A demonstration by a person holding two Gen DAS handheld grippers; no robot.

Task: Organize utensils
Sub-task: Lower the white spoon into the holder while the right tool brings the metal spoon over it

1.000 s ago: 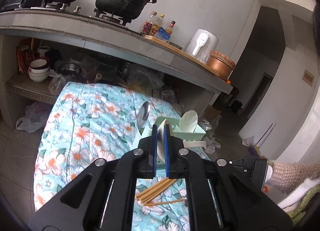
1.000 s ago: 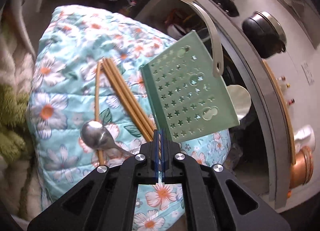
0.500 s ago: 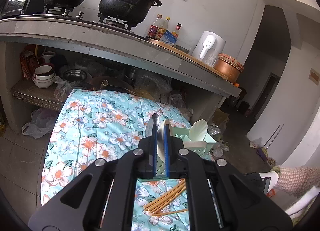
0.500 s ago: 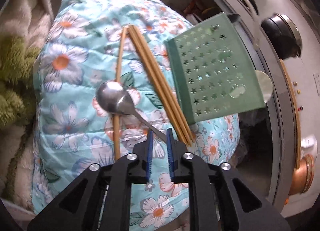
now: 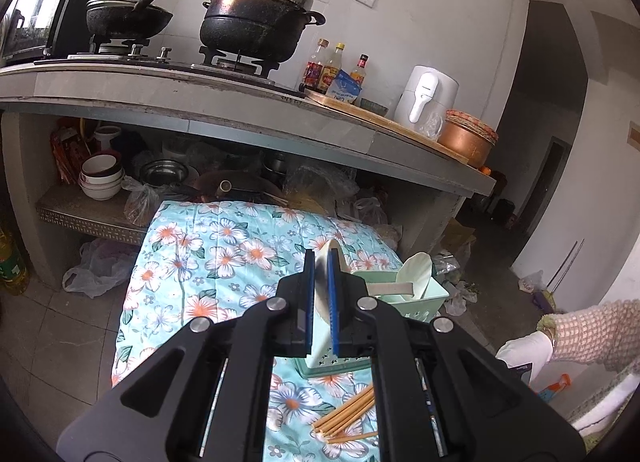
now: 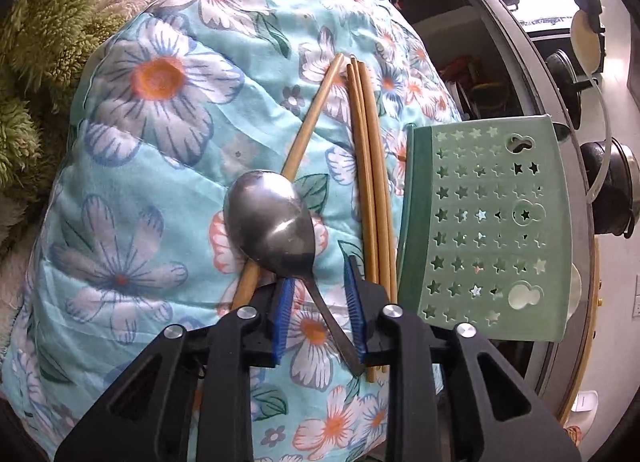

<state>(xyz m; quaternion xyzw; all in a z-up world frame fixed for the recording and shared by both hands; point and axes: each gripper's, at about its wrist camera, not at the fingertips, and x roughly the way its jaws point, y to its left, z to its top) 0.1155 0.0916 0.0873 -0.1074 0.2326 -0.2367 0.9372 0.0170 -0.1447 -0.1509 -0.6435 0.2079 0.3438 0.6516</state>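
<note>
On a floral-quilted surface below a kitchen counter, the right gripper sits low over a metal spoon, its jaws closing with the spoon's thin handle running between the blue pads; the pads stand clear of the handle on both sides and do not yet press it. The spoon's bowl lies across one loose wooden chopstick, while a bundle of chopsticks lies just beside it, against the base of a pale green utensil holder punched with star-shaped holes. The left gripper, seen from its own camera, is clenched on a pale, cream-coloured spoon held edge-on between its pads, above the near side of the same green holder. Another cream-coloured spoon already stands in that holder. A person's white-gloved hand and knitted sleeve show at the right edge. Two black pots rest on the stove above.
</note>
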